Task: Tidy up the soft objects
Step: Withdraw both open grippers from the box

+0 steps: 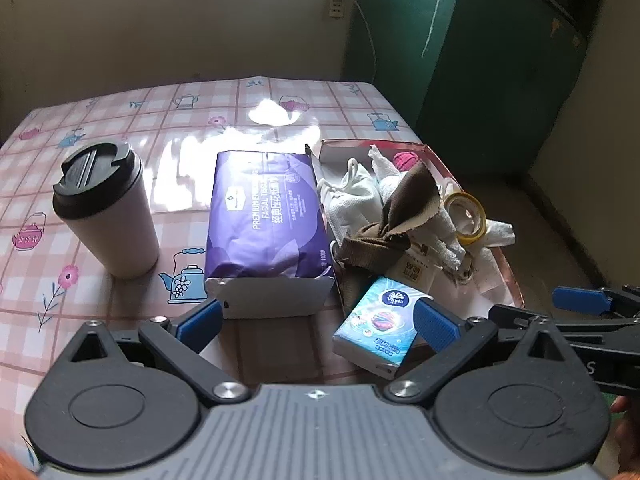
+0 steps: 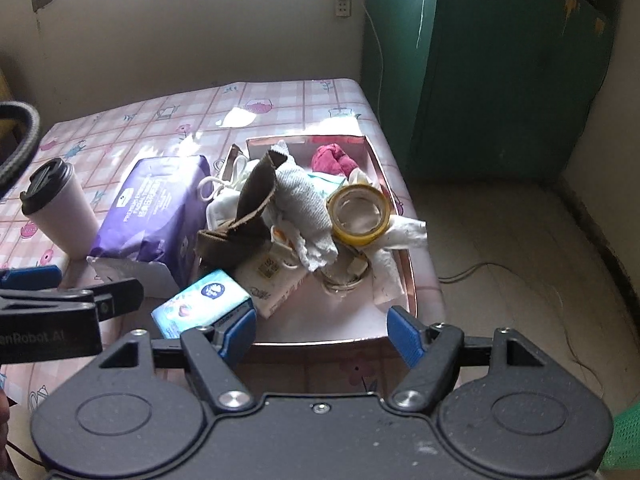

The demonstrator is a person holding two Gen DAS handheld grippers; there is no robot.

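Observation:
A pink tray (image 1: 508, 276) (image 2: 408, 280) at the table's right edge holds a heap of soft things: a brown cloth (image 1: 404, 208) (image 2: 252, 200), a white drawstring pouch (image 1: 352, 204), a white towel (image 2: 308, 208), a dark red cloth (image 2: 332, 160), crumpled tissue (image 2: 404, 232) and a yellow tape roll (image 1: 468, 216) (image 2: 360, 216). A small blue tissue pack (image 1: 376, 328) (image 2: 204, 300) leans on the tray's near left rim. A purple facial tissue pack (image 1: 264, 220) (image 2: 152, 208) lies left of the tray. My left gripper (image 1: 316, 324) is open, with the blue pack beside its right finger. My right gripper (image 2: 324, 332) is open over the tray's near rim.
A white cup with a black lid (image 1: 104, 208) (image 2: 60, 208) stands left of the purple pack on the pink checked tablecloth (image 1: 100, 128). A green cabinet (image 2: 500, 60) stands behind the table's right edge. The floor (image 2: 520, 260) drops away to the right.

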